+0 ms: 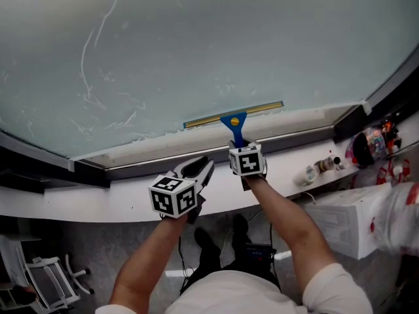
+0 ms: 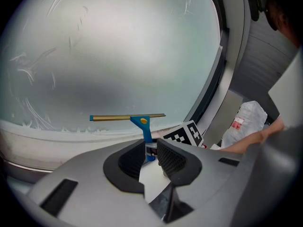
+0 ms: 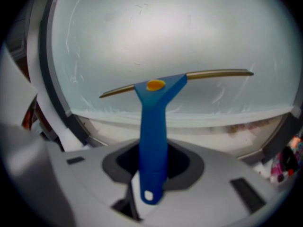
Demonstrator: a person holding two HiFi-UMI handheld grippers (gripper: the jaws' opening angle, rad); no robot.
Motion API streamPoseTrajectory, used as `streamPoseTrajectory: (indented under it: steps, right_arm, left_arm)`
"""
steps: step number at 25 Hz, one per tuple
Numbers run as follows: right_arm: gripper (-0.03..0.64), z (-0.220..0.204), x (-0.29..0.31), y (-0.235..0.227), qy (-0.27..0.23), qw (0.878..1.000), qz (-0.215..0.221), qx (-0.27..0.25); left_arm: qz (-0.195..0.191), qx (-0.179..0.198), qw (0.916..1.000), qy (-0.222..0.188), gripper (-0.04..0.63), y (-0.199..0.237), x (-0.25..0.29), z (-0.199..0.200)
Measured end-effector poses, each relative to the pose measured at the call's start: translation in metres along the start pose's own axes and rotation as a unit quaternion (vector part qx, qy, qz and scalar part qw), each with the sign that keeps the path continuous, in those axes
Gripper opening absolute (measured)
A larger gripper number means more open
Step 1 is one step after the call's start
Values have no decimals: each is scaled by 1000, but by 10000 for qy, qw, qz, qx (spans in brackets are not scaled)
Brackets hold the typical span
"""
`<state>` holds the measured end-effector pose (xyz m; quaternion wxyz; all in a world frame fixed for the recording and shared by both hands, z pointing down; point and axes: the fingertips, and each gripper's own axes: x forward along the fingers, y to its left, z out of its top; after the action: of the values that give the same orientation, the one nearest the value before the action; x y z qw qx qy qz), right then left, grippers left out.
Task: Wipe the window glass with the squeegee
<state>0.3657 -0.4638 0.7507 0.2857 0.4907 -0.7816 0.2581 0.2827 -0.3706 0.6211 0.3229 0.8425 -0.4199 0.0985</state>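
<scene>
Where the squeegee (image 1: 234, 122) (image 3: 154, 126) sits: between the jaws of the right gripper (image 1: 239, 146) (image 3: 152, 162), with its blue handle running straight out ahead of them.
Right gripper jaws: closed on the blue handle from both sides, low on its length; the handle's end, with its hanging hole, sticks out behind the grip.
Squeegee head: well ahead of the right jaws, a brass-coloured blade bar lying crosswise and slightly tilted, with a yellow dot where the handle widens to meet it.
Blade on the glass: low on the window glass (image 1: 229, 44) (image 3: 165, 32), just above the bottom frame (image 1: 216, 150); whether the rubber edge presses the pane cannot be told.
Left gripper (image 1: 200, 169) (image 2: 150, 150) jaws: a narrow gap apart, with nothing between them.
Left gripper place: just to the left of the right gripper and a little further back from the glass, over the white window sill (image 1: 118, 201).
Seen through the left jaws' gap: the squeegee handle and, to its right, the marker cube (image 2: 184, 134) of the right gripper, both beyond the jaws and apart from them.
Glass surface: pale and hazy, with thin curved soapy streaks (image 1: 88, 57) up and to the left of both pairs of jaws, and a ragged foam line along the bottom edge.
Right of the jaws: small bottles and clutter on the sill (image 1: 321, 167), and a white plastic bag (image 1: 386, 214) with red print below the sill.
</scene>
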Motion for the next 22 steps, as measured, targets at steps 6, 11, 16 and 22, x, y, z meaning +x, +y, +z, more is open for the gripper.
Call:
streamPoseTrajectory:
  steps: [6,11,16,22]
  right_arm:
    - [135,-8,9,-2,52,10000,4,-42]
    - [135,-17,17,-3,92,9999,40,-51]
    - [135,-26,23,2,201,9997,128,-10]
    - [135,-43,34,-1,330,9994,89,-99]
  left_arm:
    - [13,-42,9999,91,101,4,4,-9]
    - [35,-86,9999,145,101,8,7,-17]
    - [30,-125,9997,215,101,10,9,-26]
    - [56,-169,9994,306,101,15,10,-37]
